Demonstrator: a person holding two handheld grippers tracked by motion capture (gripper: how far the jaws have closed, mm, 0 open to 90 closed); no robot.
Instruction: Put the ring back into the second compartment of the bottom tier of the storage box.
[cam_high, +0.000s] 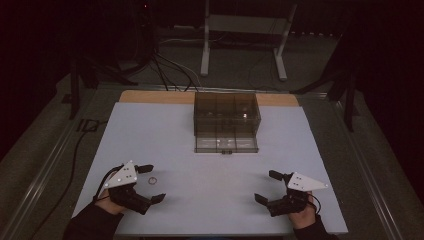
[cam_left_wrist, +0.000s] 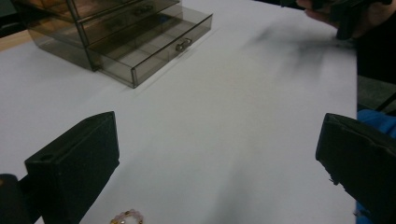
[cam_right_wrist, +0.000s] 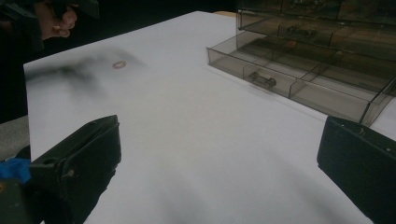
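**A:** Near the front-left corner of the table (cam_high: 165, 125), what is the left gripper (cam_high: 151, 183) doing?

**B:** It rests there with its jaws spread wide and holding nothing. A small beaded ring (cam_high: 152, 180) lies flat on the white surface between the two jaws. In the left gripper view the ring (cam_left_wrist: 127, 218) sits at the bottom edge, closer to the left-hand jaw than to the other.

**A:** And the right gripper (cam_high: 266, 185)?

**B:** Near the front-right corner, jaws also wide apart and empty, well away from the ring. Its own view shows the ring (cam_right_wrist: 119, 64) far off across the table.

**A:** Where would the ring go?

**B:** Likely into the smoked-plastic drawer box (cam_high: 227, 120) at the middle of the back edge. Its bottom drawer (cam_high: 226, 142) is pulled out toward the person.

**A:** So which hand is better placed?

**B:** The left, clearly. The ring has no long axis, so I judge the jaws need only lower and close around it.
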